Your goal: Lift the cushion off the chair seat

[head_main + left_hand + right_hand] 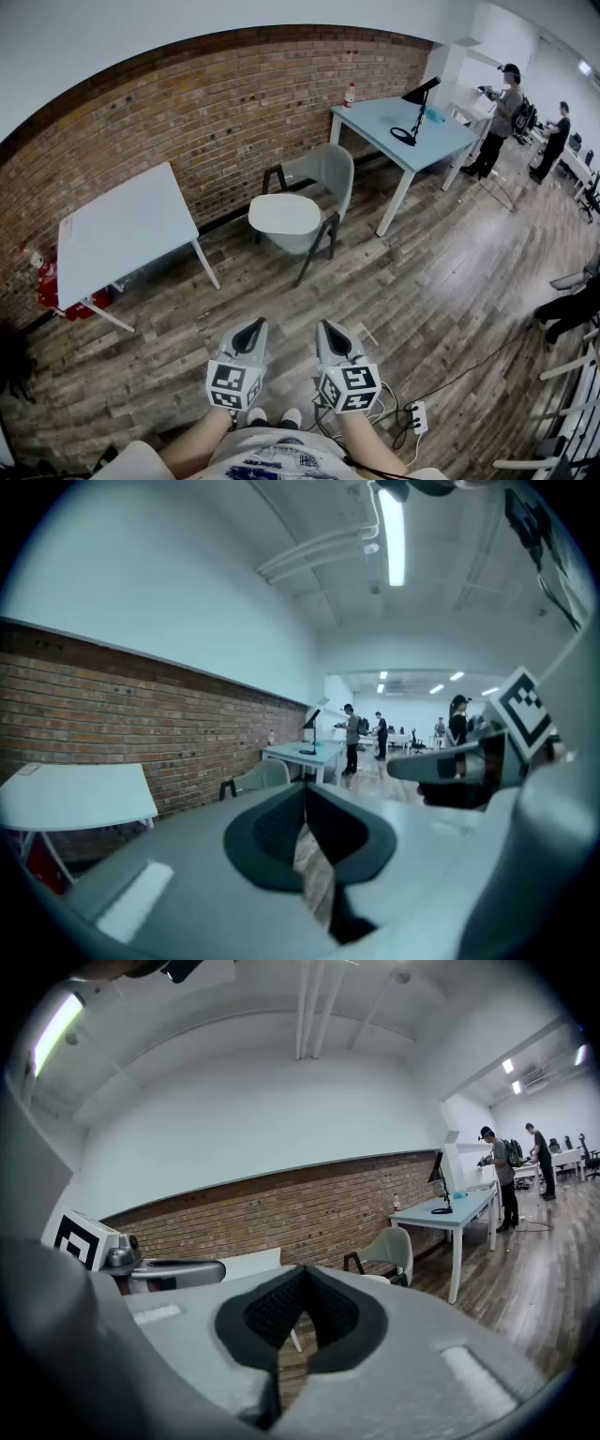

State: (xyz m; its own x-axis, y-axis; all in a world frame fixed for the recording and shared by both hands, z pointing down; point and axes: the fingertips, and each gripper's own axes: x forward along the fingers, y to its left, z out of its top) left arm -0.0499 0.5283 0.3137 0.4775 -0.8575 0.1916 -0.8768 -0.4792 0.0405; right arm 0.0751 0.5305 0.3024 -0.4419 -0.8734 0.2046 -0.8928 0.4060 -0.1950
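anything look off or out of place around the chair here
Nothing looks spilled, damaged or askew. The cushion lies flat on the chair seat. The only stray thing is a power strip lying out on the open floor.

The right gripper (302, 1271) has its jaws pressed together, nothing between them. Beyond them, against the brick wall (281, 1211), stands a grey chair (392, 1244) (seat mostly hidden) near a pale blue table (448, 1209).
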